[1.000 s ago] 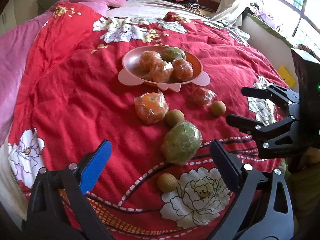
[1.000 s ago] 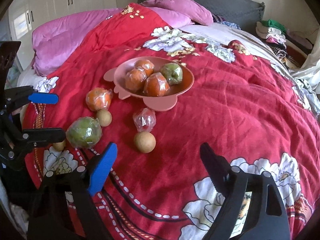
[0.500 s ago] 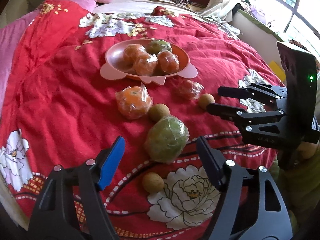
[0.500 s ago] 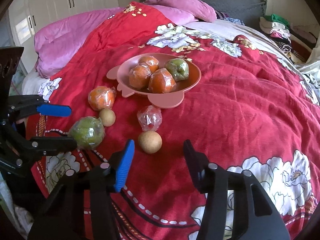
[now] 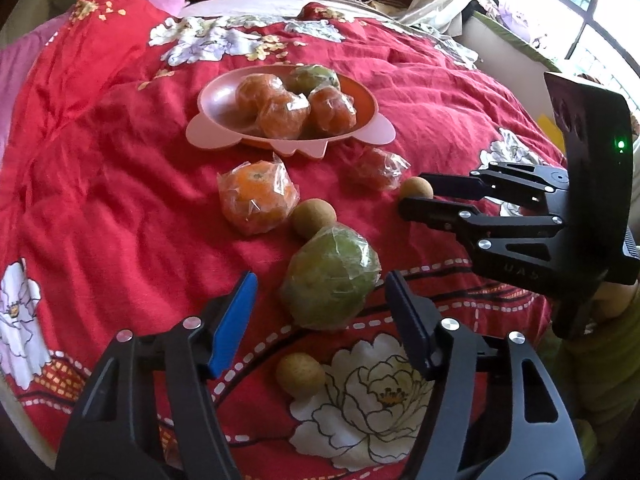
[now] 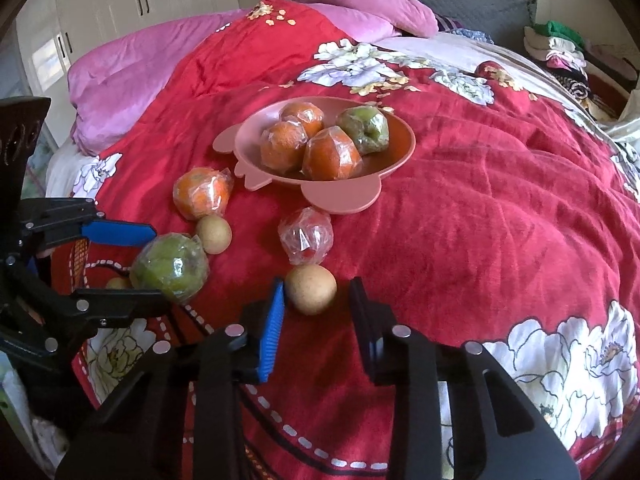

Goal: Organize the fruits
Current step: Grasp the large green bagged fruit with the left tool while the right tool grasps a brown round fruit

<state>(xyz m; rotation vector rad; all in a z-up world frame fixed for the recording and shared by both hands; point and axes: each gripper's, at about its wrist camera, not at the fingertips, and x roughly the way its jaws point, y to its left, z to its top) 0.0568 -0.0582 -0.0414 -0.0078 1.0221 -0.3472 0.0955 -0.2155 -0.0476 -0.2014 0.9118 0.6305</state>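
- The left gripper point(image 5: 320, 278) hangs low over the red floral bedspread point(image 5: 100, 200). Its jaws have just been closing, yet they are still spread. The wrapped green fruit point(image 5: 332, 280) lies on the bedspread between the tips, with cloth showing between it and the blue pad.
- The right gripper point(image 6: 317, 282) has also just been narrowing and now stands at a small gap. The round tan fruit point(image 6: 312, 290) sits on the bedspread between its tips. The blue pad is right beside it, and a sliver of cloth shows at the other pad, so it is not yet pinched.
- The only writing is some faint raised lettering point(image 5: 516, 268) on the right gripper's finger arm, seen from the left wrist. It looks like "UAS", but I cannot read it surely.
- A green light point(image 5: 621, 145) glows on that gripper's body.
- The film wraps carry no readable label.
- The pink bowl point(image 5: 216, 100) stands further up the bed and holds three wrapped oranges and one wrapped green fruit.
- Loose near the bowl lie a wrapped orange point(image 5: 256, 200) and a small red wrapped fruit point(image 6: 306, 240).
- A second tan fruit point(image 5: 312, 218) touches the green one.
- A third tan fruit point(image 5: 300, 374) lies near the left gripper's fingers.
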